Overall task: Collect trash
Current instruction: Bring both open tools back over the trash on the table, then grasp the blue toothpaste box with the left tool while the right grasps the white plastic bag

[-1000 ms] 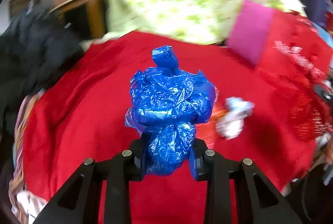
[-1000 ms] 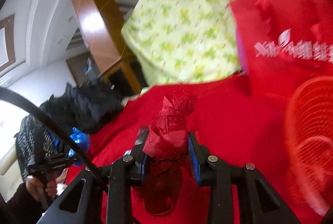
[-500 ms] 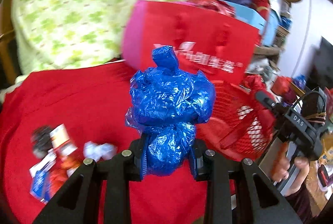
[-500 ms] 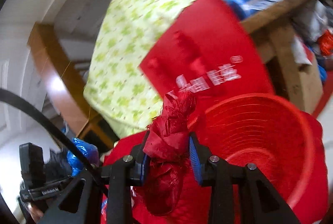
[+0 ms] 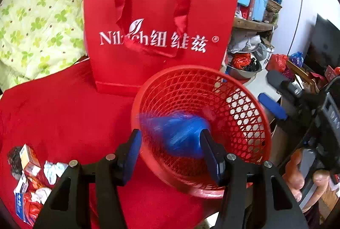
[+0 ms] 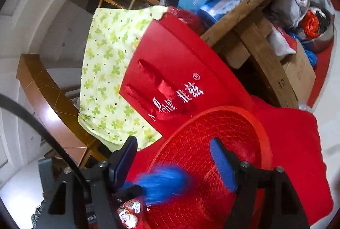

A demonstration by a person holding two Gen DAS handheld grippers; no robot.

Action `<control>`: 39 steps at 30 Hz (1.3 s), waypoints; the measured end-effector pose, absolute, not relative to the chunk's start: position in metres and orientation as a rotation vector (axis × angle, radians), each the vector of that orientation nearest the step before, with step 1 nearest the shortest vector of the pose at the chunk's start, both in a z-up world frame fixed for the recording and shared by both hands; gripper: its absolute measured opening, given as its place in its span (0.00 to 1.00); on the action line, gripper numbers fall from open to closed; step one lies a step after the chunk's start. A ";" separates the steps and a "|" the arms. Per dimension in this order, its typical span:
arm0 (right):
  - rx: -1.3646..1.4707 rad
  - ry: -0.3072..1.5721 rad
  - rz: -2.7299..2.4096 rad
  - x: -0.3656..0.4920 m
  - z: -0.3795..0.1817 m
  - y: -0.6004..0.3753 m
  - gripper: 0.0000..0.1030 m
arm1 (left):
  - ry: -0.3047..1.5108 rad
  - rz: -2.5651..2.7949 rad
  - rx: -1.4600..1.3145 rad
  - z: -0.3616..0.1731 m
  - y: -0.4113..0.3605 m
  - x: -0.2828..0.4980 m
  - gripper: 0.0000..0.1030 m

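My blue plastic wad (image 5: 180, 133), blurred, lies between my parted left pads over the red mesh basket (image 5: 244, 105), whose round rim tilts toward me on the red cloth. Loose scraps (image 5: 31, 175), small cartons and crumpled paper, lie scattered well left of the basket.

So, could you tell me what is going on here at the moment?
A person is clearing trash into a red mesh basket on the red cloth. The left hand-held gripper has just been opening, and the blue plastic wad is a blur between its spread jaws over the basket. The right hand-held gripper has opened too, with nothing between its jaws. More litter lies on the cloth.
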State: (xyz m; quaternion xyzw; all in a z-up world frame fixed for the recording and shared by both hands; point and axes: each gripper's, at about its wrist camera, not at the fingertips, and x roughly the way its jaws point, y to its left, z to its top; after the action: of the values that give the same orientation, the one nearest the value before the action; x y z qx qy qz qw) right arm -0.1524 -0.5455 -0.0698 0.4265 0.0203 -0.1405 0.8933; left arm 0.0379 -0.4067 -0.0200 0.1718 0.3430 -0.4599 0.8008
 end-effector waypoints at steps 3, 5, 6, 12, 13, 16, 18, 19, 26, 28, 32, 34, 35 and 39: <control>0.854 0.029 -0.281 -0.150 -0.063 -0.538 0.73 | 0.740 -0.962 0.347 -0.021 -0.388 0.043 0.56; 0.819 0.029 -0.279 -0.146 -0.058 -0.531 0.73 | 0.741 -0.937 0.313 -0.020 -0.367 0.048 0.56; 0.800 0.028 -0.272 -0.144 -0.055 -0.525 0.73 | 0.743 -0.926 0.299 -0.021 -0.356 0.049 0.57; 0.680 0.002 -0.171 -0.122 -0.034 -0.480 0.73 | 0.796 -0.793 0.212 -0.042 -0.268 0.064 0.58; 0.660 -0.005 -0.146 -0.116 -0.029 -0.468 0.73 | 0.809 -0.763 0.191 -0.046 -0.250 0.068 0.58; 0.576 -0.002 -0.073 -0.097 -0.018 -0.430 0.73 | 0.821 -0.657 0.138 -0.054 -0.194 0.079 0.58; 0.525 0.011 -0.033 -0.086 -0.013 -0.407 0.73 | 0.806 -0.578 0.120 -0.056 -0.158 0.085 0.58; 0.494 0.032 -0.001 -0.076 -0.012 -0.390 0.73 | 0.802 -0.540 0.110 -0.057 -0.140 0.089 0.58; 0.426 0.266 0.110 0.001 -0.028 -0.316 0.73 | 0.822 -0.323 0.027 -0.081 -0.042 0.115 0.58; 0.442 0.355 0.133 0.024 -0.042 -0.304 0.73 | 0.841 -0.293 0.001 -0.089 -0.025 0.122 0.58; 0.471 0.492 0.154 0.059 -0.066 -0.290 0.73 | 0.855 -0.262 -0.012 -0.104 -0.008 0.130 0.58; 0.482 0.556 0.166 0.077 -0.078 -0.284 0.73 | 0.860 -0.256 -0.011 -0.108 -0.006 0.133 0.58; 0.483 0.584 0.163 0.083 -0.083 -0.279 0.73 | 0.865 -0.254 -0.010 -0.111 -0.005 0.136 0.58; 0.494 0.683 0.163 0.108 -0.106 -0.268 0.71 | 0.874 -0.246 0.002 -0.120 -0.003 0.150 0.58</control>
State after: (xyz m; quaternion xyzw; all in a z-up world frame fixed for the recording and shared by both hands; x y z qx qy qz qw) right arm 0.1081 -0.2678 -0.1057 0.2395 0.3311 0.0790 0.9092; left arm 0.1497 -0.0032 -0.1201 0.0008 0.4221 -0.1190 0.8987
